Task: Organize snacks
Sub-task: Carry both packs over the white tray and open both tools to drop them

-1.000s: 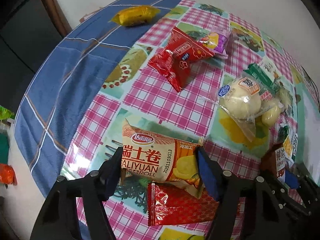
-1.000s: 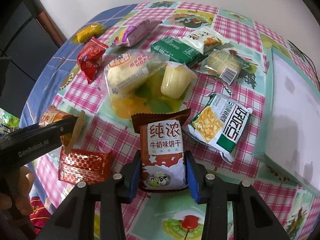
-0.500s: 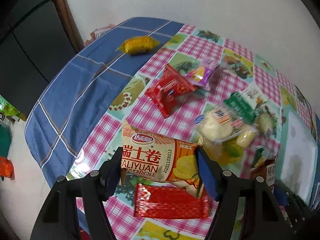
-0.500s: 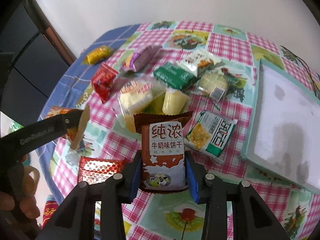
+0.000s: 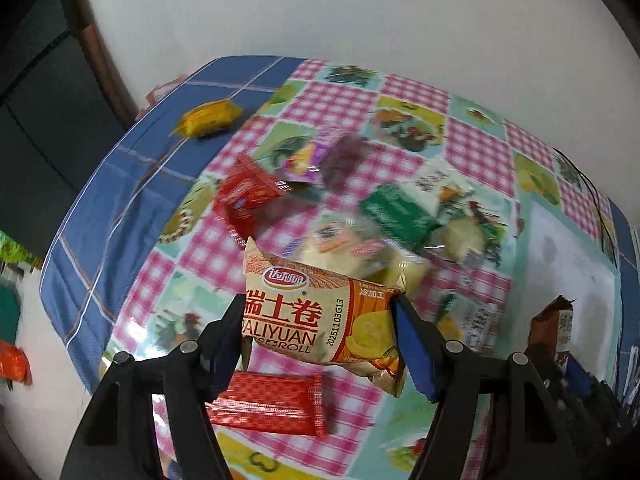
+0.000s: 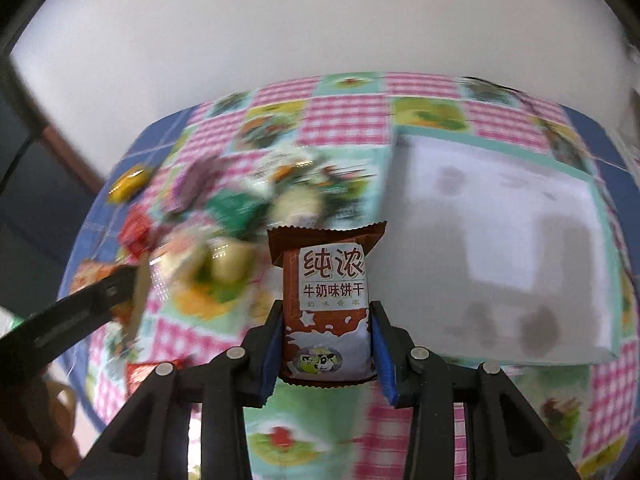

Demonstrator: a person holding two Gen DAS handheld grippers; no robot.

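Left gripper (image 5: 318,320) clamping the roll pack (image 5: 320,316) by its ends, above the counter (image 5: 340,104) | right gripper (image 6: 326,340) squeezing the biscuit pack (image 6: 326,304), nearing the tray (image 6: 500,240) | risk: slick wrappers slipping out; the roll's loose corner snagging; squeezing crushing biscuits.

Support surface: table covered with a glossy pink-gingham patchwork cloth (image 5: 336,104), over a blue plaid cloth (image 5: 108,200) showing along the left edge.

Lying directly on it:
- yellow foil-wrapped snack (image 5: 208,120), alone on the blue part, well apart from the rest
- red foil packet (image 5: 248,196), near a purple wrapper (image 5: 320,158) (blurred)
- dark green flat pack (image 5: 400,212), beside a clear bag of pale buns (image 5: 344,248)
- red patterned flat packet (image 5: 272,402) at the near edge
- white tray with a mint-green rim (image 6: 500,264) on the right side (grey smudges on its face).
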